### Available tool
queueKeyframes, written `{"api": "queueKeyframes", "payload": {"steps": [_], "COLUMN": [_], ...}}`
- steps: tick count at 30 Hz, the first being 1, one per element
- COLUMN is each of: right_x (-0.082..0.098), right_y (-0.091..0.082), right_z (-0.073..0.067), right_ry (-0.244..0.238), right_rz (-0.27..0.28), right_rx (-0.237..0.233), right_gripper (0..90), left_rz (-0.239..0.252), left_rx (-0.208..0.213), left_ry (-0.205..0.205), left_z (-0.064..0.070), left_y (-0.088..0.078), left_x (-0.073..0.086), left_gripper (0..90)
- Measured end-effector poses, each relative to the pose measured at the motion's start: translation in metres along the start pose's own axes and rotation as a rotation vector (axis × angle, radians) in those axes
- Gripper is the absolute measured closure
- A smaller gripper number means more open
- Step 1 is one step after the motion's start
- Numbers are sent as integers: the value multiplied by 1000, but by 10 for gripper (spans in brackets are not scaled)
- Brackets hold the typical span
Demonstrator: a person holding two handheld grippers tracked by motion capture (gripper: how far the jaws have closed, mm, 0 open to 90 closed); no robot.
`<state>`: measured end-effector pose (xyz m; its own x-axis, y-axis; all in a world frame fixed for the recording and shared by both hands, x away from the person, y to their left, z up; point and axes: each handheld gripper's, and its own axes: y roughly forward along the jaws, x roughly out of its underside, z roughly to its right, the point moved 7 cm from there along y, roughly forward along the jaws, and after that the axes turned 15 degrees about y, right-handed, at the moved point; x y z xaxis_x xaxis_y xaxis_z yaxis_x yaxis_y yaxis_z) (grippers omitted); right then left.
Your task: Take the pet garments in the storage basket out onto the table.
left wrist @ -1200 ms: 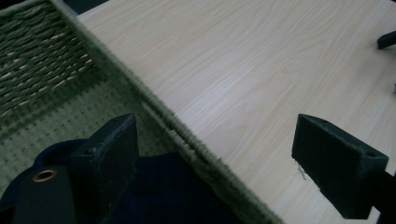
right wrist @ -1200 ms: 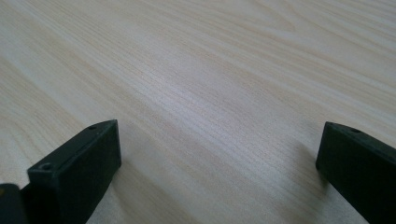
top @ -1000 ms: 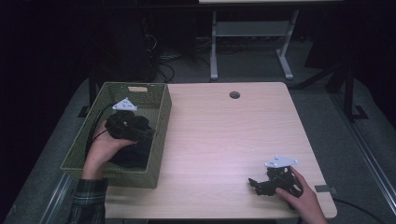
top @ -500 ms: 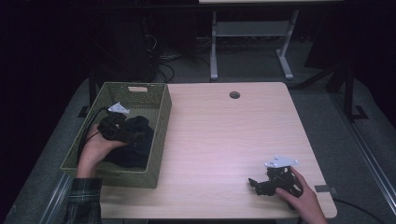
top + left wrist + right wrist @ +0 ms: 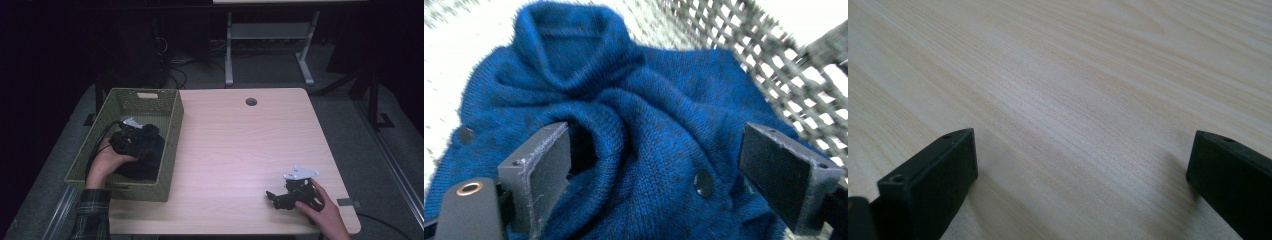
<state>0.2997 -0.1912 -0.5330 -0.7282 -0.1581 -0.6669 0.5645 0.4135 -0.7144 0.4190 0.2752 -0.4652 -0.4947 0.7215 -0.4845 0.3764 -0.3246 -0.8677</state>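
Left gripper (image 5: 654,165): 2 black jaws spread wide, nothing pinched between them. They stand over a rumpled blue knitted sweater (image 5: 624,125), its folds bulging up in the gap; contact with the knit cannot be judged. The collar of the garment lies at the far end of the left gripper view, so its long axis runs from the jaws outward. 2 dark buttons show on the knit, 1 near each jaw.

Sweater, location: inside the green woven basket (image 5: 172,135), in its near half; from the high view it reads as a dark heap (image 5: 147,150). The basket's mesh wall rises close beside the right-hand jaw in the left gripper view. The left hand (image 5: 105,162) holds the left gripper (image 5: 131,136) low inside the basket, jaws toward the basket's inner long wall.

Basket, location: left edge of the table (image 5: 240,145), long axis running from near edge to far edge, a cut-out handle in its far wall.

Right gripper (image 5: 1080,175): 2 jaws spread wide, empty, low over bare wood grain. In the high view the right gripper (image 5: 280,196) sits at the table's near right corner under the right hand (image 5: 320,207), jaws pointing toward the left edge, well apart from the basket.

Other items: 1 round cable hole (image 5: 251,102) near the table's far edge. Cables and metal table legs on the floor beyond.
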Motion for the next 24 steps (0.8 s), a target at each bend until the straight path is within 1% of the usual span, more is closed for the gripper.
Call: {"api": "queueKeyframes", "payload": {"steps": [2,4,8,9,10,12,13,14,15,16,19,24], "right_x": [0,0,0,0,0,0,0,0,0,0,0,0], "right_y": [0,0,0,0,0,0,0,0,0,0,0,0], "right_z": [0,0,0,0,0,0,0,0,0,0,0,0], "right_ry": [0,0,0,0,0,0,0,0,0,-1,0,-1], "right_rz": [0,0,0,0,0,0,0,0,0,0,0,0], "right_rx": [0,0,0,0,0,0,0,0,0,0,0,0], "right_gripper": [0,0,0,0,0,0,0,0,0,0,0,0], "left_rz": [-24,-62,-107,-114,-113,-116,-120,-125,-127,-131,-133,-126], "left_rx": [8,32,46,53,60,80,79,78,77,76,75,75], "left_ry": [1,-2,4,6,8,10,11,13,14,4,-4,-1], "left_z": [0,1,3,4,4,6,6,6,6,6,5,4], "left_y": [5,12,21,22,22,21,21,20,19,19,17,12], "left_x": [3,8,12,13,13,14,14,14,14,14,14,12], "left_gripper": [133,138,147,170,212,316,399,424,472,515,578,607]}}
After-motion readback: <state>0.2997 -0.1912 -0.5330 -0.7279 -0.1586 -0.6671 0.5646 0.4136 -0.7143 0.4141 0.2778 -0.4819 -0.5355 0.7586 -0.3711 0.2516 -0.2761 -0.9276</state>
